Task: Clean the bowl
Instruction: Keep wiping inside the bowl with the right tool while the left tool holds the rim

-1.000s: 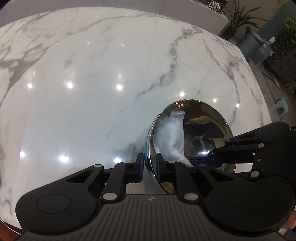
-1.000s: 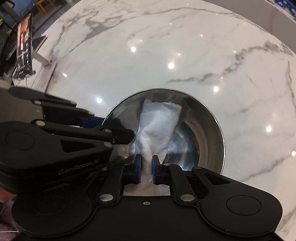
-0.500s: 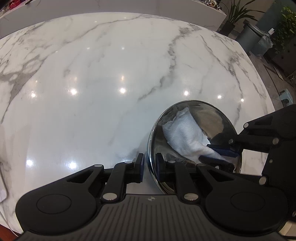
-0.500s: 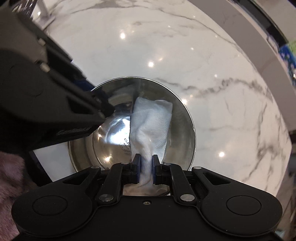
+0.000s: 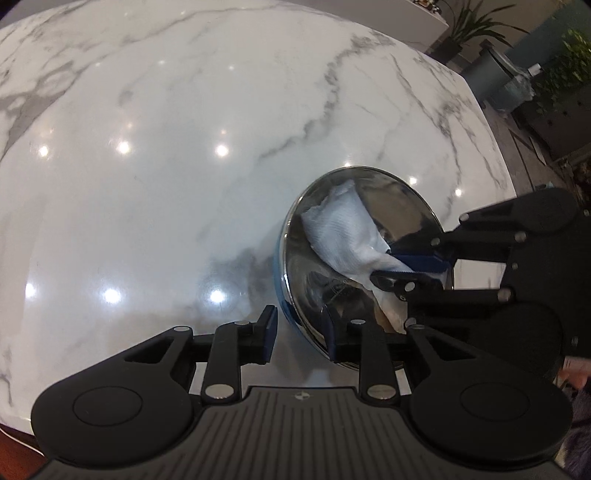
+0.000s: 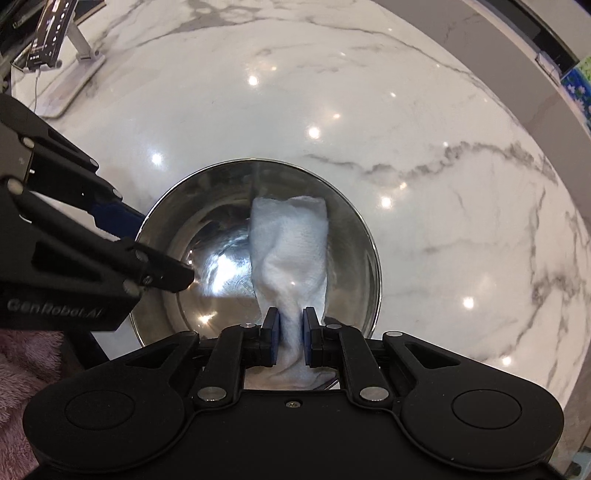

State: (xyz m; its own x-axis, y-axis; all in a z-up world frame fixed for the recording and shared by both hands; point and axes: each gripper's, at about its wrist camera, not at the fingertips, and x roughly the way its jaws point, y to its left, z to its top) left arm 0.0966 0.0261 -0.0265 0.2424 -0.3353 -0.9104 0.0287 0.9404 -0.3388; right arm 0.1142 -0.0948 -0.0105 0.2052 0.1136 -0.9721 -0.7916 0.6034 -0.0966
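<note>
A shiny steel bowl (image 5: 406,206) sits on the white marble table (image 5: 184,184). Its near-left rim (image 5: 286,258) runs between the jaws of my left gripper (image 5: 299,334). Those jaws are opening, and a gap shows between the pads and the rim. A folded white cloth (image 6: 291,236) lies inside the bowl (image 6: 207,206), against its far wall. My right gripper (image 6: 291,330) points steeply down into the bowl, shut on the cloth's near end. In the left wrist view the right gripper (image 5: 406,266) reaches in from the right, with the cloth (image 5: 340,232) in it. The left gripper (image 6: 166,247) straddles the bowl's left rim.
A phone on a stand (image 6: 48,37) is at the table's far left corner. A pink fluffy sleeve (image 6: 22,369) shows at the lower left. Off the table's right edge stand a grey bin (image 5: 495,77) and potted plants (image 5: 465,26).
My left gripper's jaws have spread apart off the bowl rim they were pinching. The right gripper has rolled and swept the cloth round inside the bowl.
</note>
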